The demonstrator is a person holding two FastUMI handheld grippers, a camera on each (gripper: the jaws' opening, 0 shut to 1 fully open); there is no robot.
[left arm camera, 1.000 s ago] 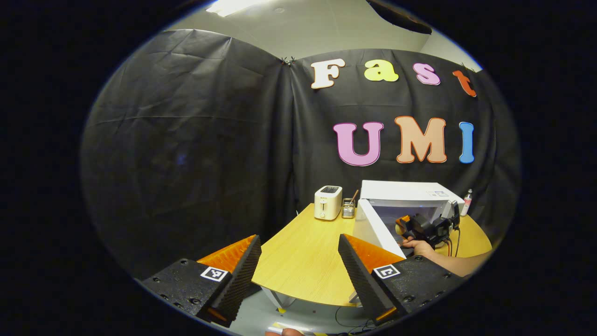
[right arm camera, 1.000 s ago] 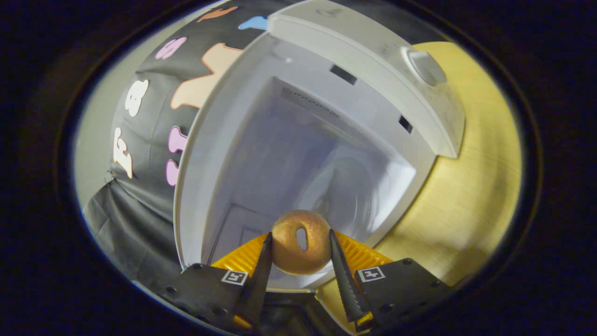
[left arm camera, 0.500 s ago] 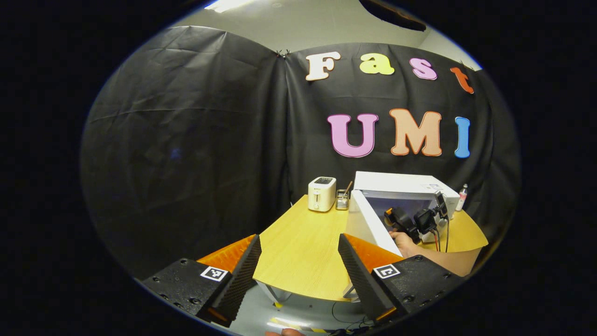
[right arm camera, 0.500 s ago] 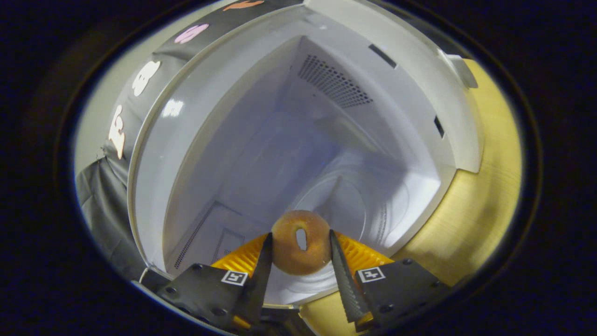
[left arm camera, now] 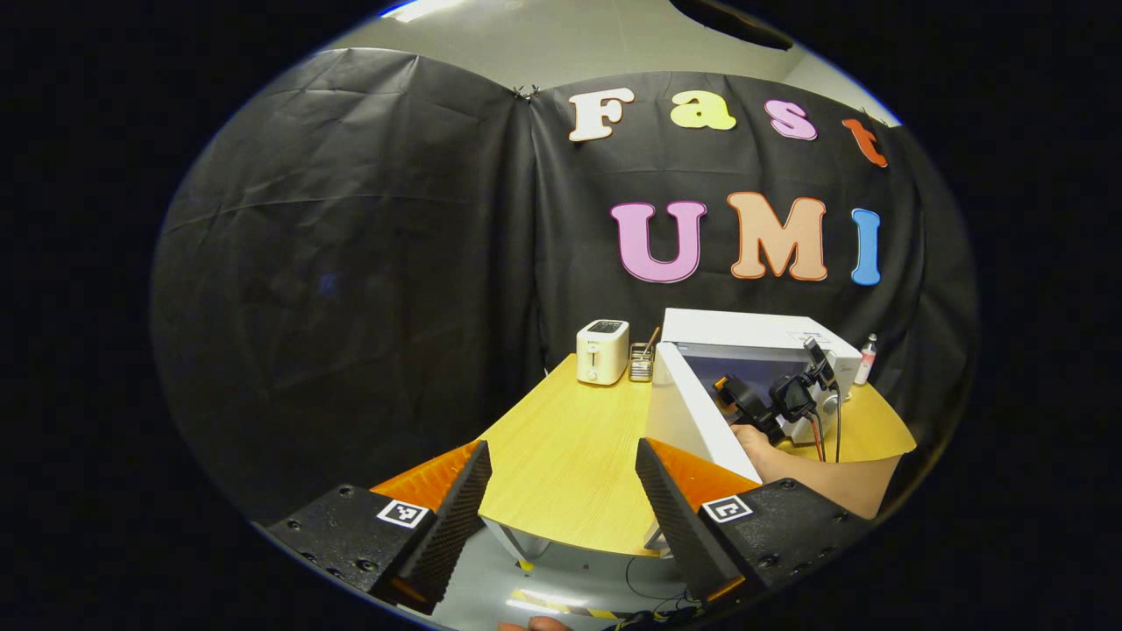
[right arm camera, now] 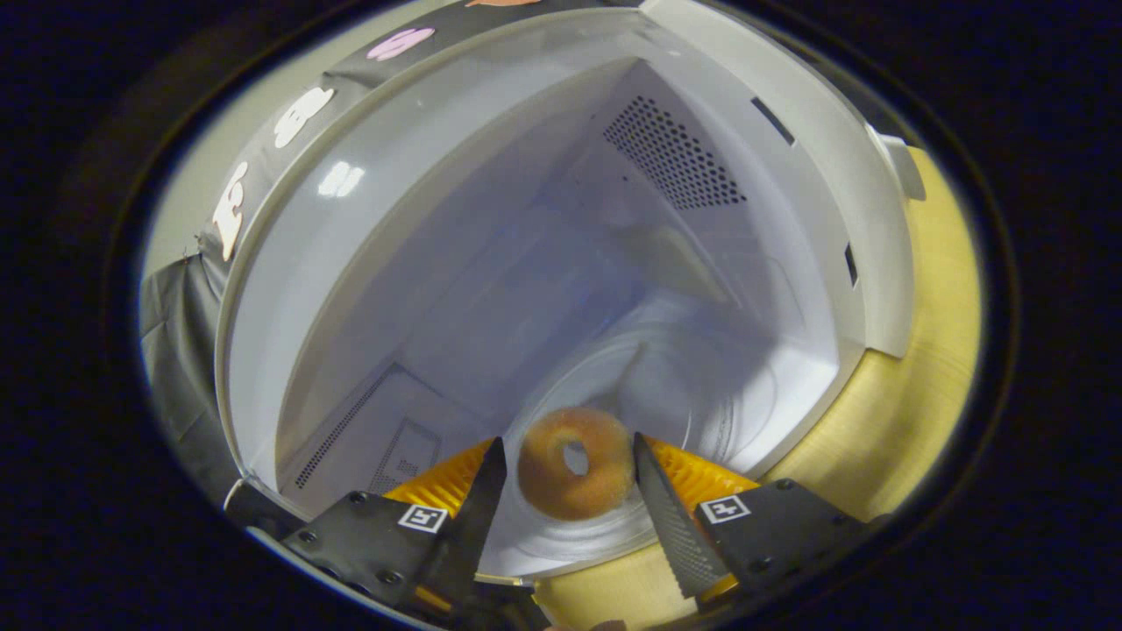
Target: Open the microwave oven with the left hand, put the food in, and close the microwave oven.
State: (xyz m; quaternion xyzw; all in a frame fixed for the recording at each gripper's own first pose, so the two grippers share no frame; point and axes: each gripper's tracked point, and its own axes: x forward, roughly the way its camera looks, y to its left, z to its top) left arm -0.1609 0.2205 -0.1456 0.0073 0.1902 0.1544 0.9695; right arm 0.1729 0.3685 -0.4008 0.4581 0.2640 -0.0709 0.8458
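Microwave (left arm camera: 754, 337) sits on the far right of the wooden table (left arm camera: 570, 473), door (left arm camera: 692, 421) swung wide open. Right gripper (right arm camera: 570, 460) reaches into the cavity, fingers spread slightly off the donut (right arm camera: 574, 460); a gap shows on each side, so it reads as released. Donut lies on the glass turntable (right arm camera: 701, 412) near the front edge. Left gripper (left arm camera: 561, 491) hangs back off the near table edge, fingers wide apart, gripping nothing. Toaster (left arm camera: 602, 350) stands left of the microwave
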